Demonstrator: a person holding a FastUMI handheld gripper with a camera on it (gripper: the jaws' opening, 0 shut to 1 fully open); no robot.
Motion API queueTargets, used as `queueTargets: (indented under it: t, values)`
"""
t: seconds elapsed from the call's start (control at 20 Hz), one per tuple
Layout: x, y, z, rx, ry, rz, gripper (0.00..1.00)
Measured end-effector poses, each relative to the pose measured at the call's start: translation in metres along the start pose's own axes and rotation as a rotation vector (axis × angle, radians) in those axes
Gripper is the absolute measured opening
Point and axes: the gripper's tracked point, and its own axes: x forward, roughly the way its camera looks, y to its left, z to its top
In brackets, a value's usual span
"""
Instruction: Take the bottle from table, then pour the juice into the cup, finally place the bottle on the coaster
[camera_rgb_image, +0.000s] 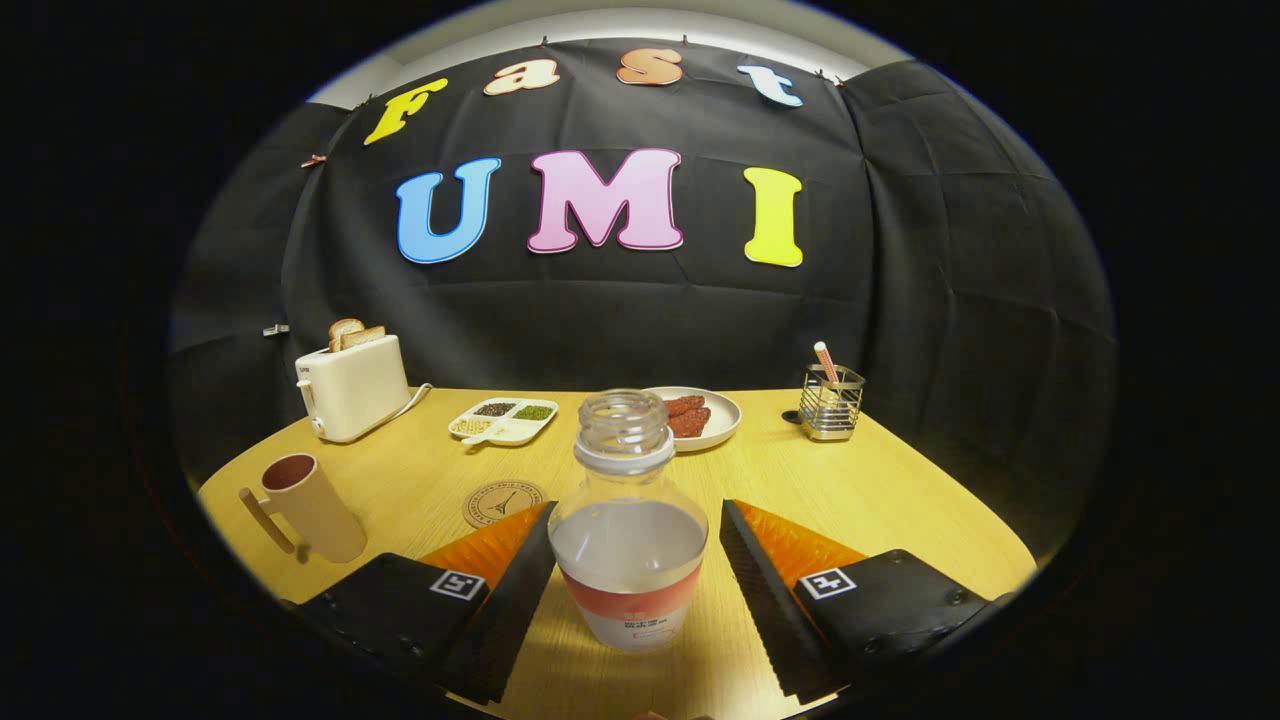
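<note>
Bottle (628, 530), uncapped and roughly half full of pale juice, stands upright on the tabletop (900, 490) between the two fingers (520, 590) of the gripper (637, 590). The fingers are spread wide; the left one lies close beside the bottle's wall, the right one stands clearly apart, and neither presses on it, so nothing is held. The cup (312, 505), a tan mug, sits to the left, and the round coaster (500, 500) lies just beyond the left finger, bare. Judged from this arrangement, the task is at its opening step: the grasp is not yet made, and lifting, pouring and placing on the coaster all remain.
</note>
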Motion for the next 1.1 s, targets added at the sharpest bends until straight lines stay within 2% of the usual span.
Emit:
queueTargets:
  t: [0.25,0.45,0.5,0.55,0.85,0.95,1.1]
  values:
    - [0.008,0.003,-0.012,0.006,0.021,0.028,0.97]
    - [0.011,0.009,-0.011,0.029,0.022,0.069,0.89]
    - [0.011,0.009,-0.011,0.029,0.026,0.069,0.84]
    - [0.012,0.010,-0.012,0.018,0.033,0.073,0.80]
    - [0.011,0.024,-0.012,-0.059,0.097,0.137,0.76]
    - [0.007,0.030,0.005,-0.097,0.070,0.148,0.76]
    - [0.004,0.045,0.028,-0.217,0.026,0.168,0.76]
